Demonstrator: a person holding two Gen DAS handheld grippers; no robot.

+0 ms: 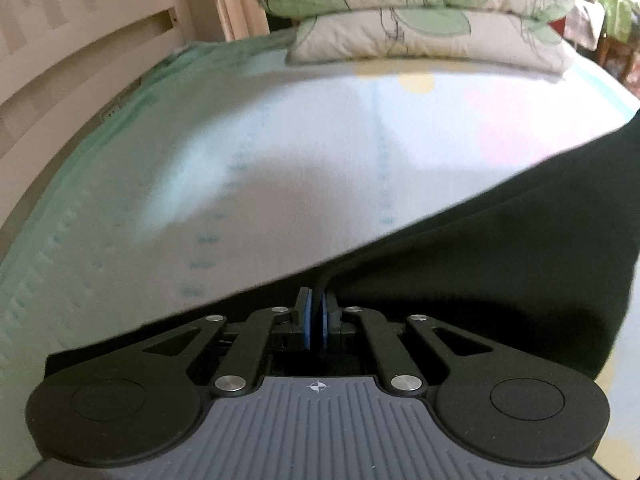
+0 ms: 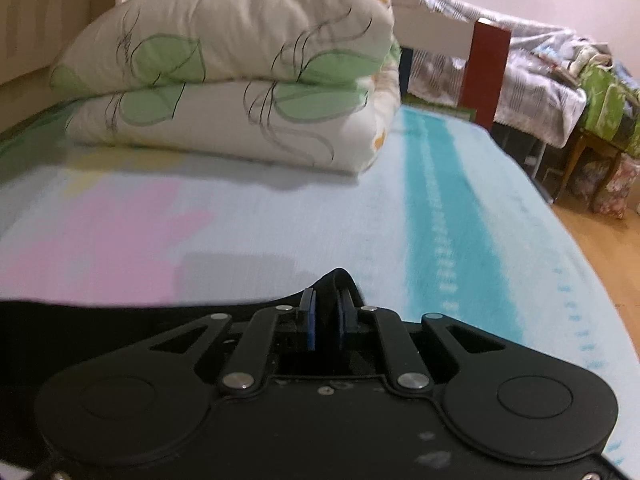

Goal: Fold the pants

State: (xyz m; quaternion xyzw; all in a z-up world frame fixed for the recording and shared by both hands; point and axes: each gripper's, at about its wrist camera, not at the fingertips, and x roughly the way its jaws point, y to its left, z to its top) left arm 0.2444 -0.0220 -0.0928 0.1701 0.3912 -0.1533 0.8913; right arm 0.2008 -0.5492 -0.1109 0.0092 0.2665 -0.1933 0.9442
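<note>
Black pants (image 1: 500, 248) lie on the bed's pale blue sheet (image 1: 280, 152), their edge stretching up to the right in the left wrist view. My left gripper (image 1: 316, 300) is shut on a thin fold of that black cloth, which runs between its blue pads (image 1: 307, 320). In the right wrist view the pants (image 2: 100, 320) spread out to the left under the gripper body. My right gripper (image 2: 326, 300) is shut on a bunched edge of the pants, a black hump standing up between its pads (image 2: 310, 320).
A folded quilt (image 2: 240, 92) with green leaf print is stacked at the head of the bed. A pale wooden bed frame (image 1: 80, 60) runs along the left. The bed's right edge drops to a wooden floor (image 2: 600, 232), with a chair and cluttered furniture (image 2: 560, 92) beyond.
</note>
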